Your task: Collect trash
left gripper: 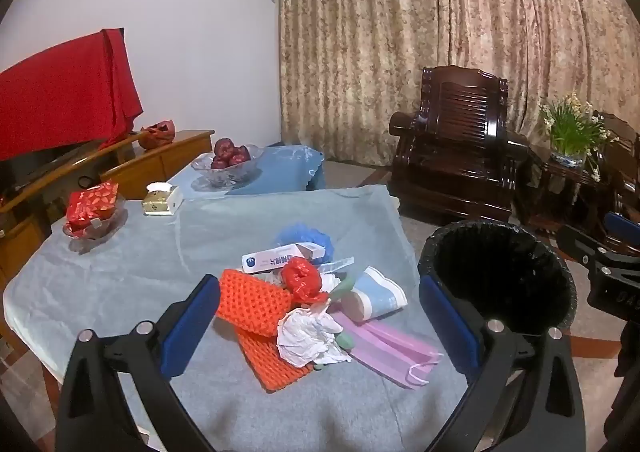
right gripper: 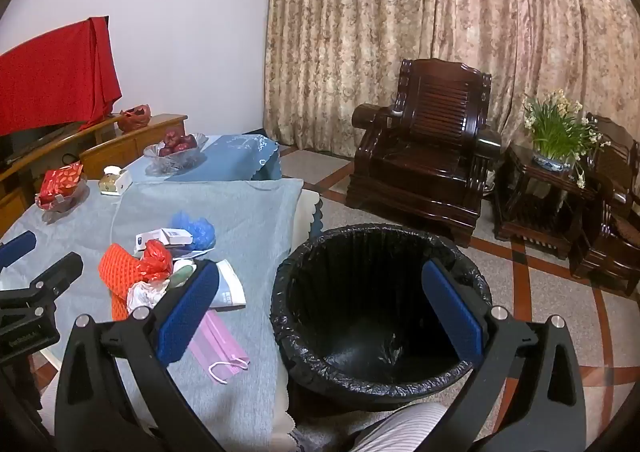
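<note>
A trash pile lies on the grey-blue tablecloth [left gripper: 120, 272]: orange foam netting [left gripper: 252, 302], a red plastic bag [left gripper: 301, 278], crumpled white tissue [left gripper: 308, 336], a pink face mask [left gripper: 394, 348], a paper cup on its side [left gripper: 376, 294], a small white carton [left gripper: 280, 256] and a blue plastic bag [left gripper: 306, 236]. My left gripper [left gripper: 320, 324] is open and empty, above the near side of the pile. A bin with a black liner [right gripper: 380, 312] stands on the floor right of the table. My right gripper [right gripper: 320, 308] is open and empty above the bin. The pile also shows in the right wrist view [right gripper: 144, 272].
On the far table stand a glass bowl of red apples [left gripper: 228, 161], a tissue box [left gripper: 162, 199] and a glass dish with a red packet [left gripper: 93, 211]. A wooden cabinet [left gripper: 160, 155] stands at left. A dark wooden armchair [right gripper: 424, 159] and a side table with a flower pot [right gripper: 556, 143] stand beyond the bin.
</note>
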The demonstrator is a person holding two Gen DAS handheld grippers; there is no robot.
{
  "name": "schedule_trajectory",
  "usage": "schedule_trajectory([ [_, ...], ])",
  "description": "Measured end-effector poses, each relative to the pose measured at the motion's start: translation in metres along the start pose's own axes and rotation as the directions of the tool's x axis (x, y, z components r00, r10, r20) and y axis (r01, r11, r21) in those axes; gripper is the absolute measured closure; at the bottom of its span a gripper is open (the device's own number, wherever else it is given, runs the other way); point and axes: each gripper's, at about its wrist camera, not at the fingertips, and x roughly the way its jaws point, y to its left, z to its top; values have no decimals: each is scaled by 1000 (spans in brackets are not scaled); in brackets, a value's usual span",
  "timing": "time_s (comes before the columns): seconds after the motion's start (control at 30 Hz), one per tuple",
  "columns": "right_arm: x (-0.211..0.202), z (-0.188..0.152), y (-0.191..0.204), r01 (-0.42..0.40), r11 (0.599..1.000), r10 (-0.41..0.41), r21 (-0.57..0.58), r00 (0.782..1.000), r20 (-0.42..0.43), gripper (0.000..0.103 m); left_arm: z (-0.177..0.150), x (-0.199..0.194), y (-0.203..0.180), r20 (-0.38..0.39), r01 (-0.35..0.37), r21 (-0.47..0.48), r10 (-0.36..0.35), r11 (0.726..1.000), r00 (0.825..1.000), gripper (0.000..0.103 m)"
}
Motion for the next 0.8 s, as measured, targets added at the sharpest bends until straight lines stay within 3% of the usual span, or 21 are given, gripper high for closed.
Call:
schedule_trajectory([
  [0.8, 0, 0, 0, -2, 1000, 2, 3, 1000, 2, 5, 1, -1, 2, 0, -3, 0, 3, 1000, 1000, 6],
])
